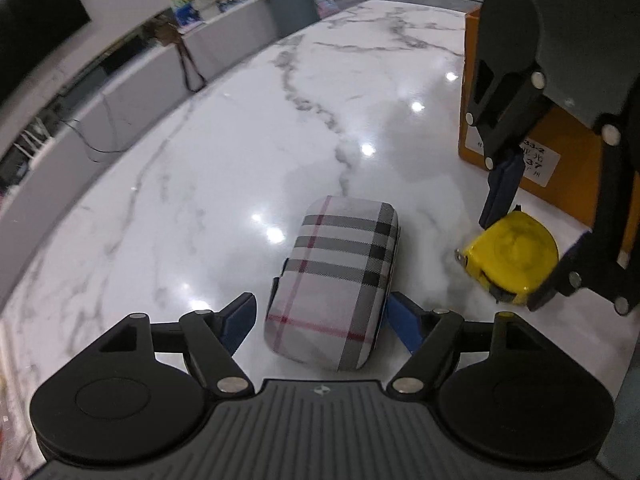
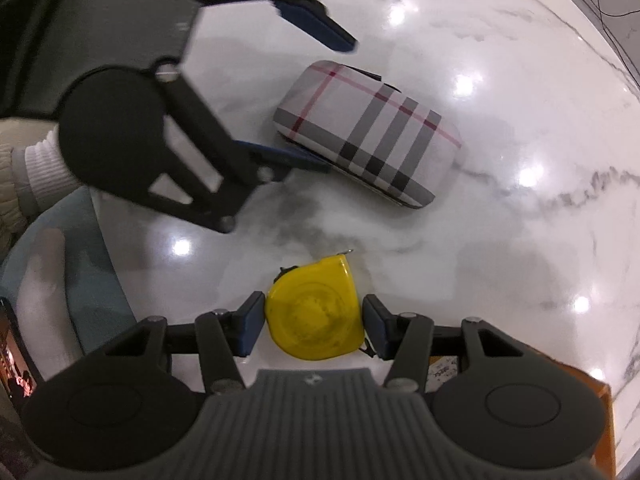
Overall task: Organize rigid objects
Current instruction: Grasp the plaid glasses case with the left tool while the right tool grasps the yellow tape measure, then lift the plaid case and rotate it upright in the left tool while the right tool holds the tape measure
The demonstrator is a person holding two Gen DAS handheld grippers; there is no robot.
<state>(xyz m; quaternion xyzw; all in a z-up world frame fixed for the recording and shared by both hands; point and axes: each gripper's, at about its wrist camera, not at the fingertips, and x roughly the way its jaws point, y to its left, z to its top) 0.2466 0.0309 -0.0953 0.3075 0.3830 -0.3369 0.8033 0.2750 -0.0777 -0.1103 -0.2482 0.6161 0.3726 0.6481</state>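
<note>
Left tool (image 1: pixel 320 320) spread wide around plaid case (image 1: pixel 340 280) on marble bench (image 1: pixel 224 184), not gripping. Right tool (image 2: pixel 314 328) pads flanking yellow tape measure (image 2: pixel 314 316), grip unclear. Orange box (image 1: pixel 560 136) nearby.

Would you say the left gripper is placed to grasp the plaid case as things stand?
Probably yes: the left gripper is open with a finger on either side of the plaid case, and nothing lies between them on the marble table.
</note>
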